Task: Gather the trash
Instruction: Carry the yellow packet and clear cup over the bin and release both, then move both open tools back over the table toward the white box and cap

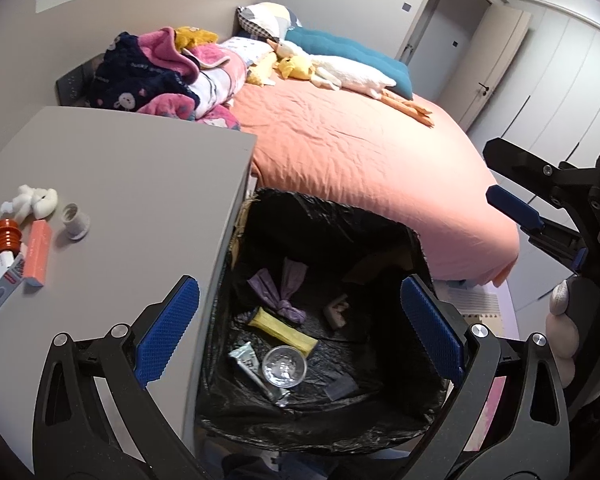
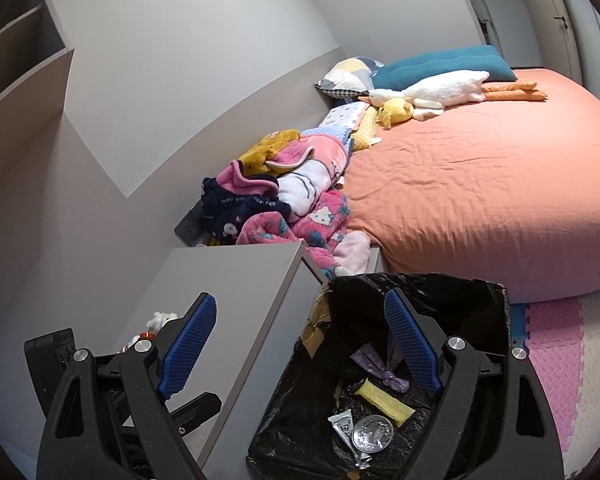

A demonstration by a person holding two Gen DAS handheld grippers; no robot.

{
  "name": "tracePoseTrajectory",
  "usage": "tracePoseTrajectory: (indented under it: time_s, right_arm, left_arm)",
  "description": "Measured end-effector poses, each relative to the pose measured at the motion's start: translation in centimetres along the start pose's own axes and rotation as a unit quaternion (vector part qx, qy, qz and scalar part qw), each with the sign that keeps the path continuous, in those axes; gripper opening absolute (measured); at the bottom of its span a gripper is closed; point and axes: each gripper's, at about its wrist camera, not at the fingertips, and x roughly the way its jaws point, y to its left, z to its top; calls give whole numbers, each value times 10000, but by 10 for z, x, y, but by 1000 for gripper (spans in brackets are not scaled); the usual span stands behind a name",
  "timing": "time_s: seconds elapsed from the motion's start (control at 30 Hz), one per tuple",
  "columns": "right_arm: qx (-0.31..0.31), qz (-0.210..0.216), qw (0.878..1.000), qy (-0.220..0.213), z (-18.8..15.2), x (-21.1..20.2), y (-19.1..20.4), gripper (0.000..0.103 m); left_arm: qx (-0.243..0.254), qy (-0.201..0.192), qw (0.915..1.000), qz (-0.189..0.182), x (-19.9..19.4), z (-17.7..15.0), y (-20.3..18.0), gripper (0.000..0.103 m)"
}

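A bin with a black liner stands between the grey nightstand and the bed. At its bottom lie a clear plastic cup, a yellow wrapper, a knotted purple bag and a silver sachet. My left gripper hangs open above the bin, nothing between its blue pads. My right gripper is also open and empty, above the bin's left rim; the cup lies below it. In the left wrist view the right gripper shows at the right edge.
The grey nightstand carries a white toy, a white cap, a red ribbed piece, a pink box and a carton. The orange bed holds blankets and plush toys. Foam mats cover the floor.
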Motion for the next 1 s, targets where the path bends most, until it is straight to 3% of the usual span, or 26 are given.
tracePoseTrajectory:
  time_s: [1.0]
  right_arm:
    - [-897,636,9905,827,-44,79,121,86]
  left_arm:
    - [-563,-311,9946,809,-62,-36,104,97]
